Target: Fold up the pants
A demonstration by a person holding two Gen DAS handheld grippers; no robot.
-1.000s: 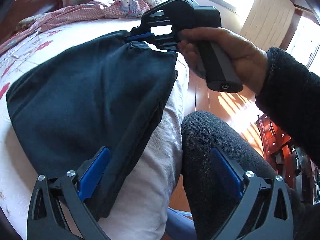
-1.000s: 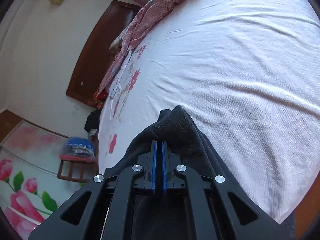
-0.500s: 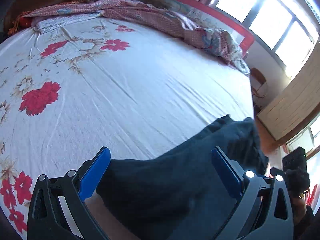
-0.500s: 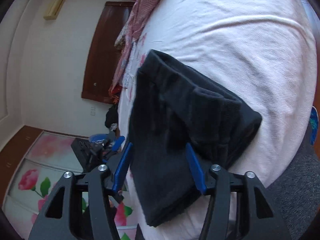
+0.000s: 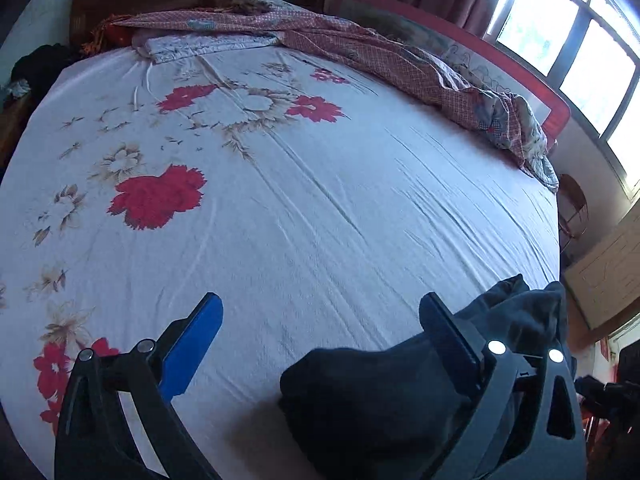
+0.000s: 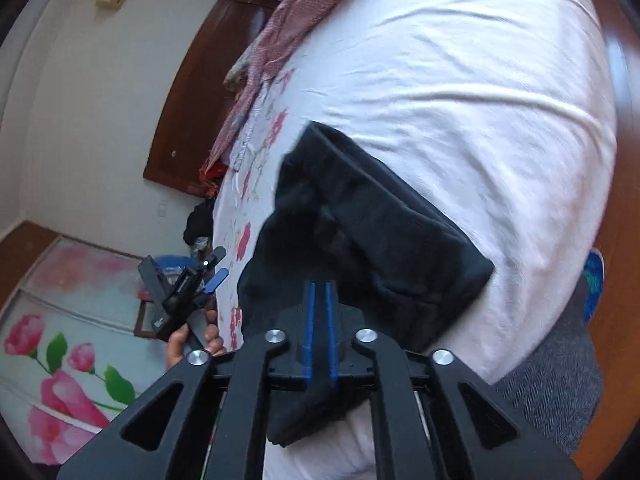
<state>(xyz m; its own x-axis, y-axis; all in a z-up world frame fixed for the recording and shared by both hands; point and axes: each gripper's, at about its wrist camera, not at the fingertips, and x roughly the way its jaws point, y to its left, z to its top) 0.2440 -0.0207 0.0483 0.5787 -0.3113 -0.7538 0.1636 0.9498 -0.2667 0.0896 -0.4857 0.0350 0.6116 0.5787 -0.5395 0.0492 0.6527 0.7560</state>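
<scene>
On the bed, folded pants lie, seemingly released.

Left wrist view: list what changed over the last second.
The left gripper swung off the folded black pants toward the floral bedsheet. The pants now sit low and right, by its right finger. It gripped and released nothing. Unchanged: its fingers stay wide open, and the pants lie on the bedsheet.
</scene>
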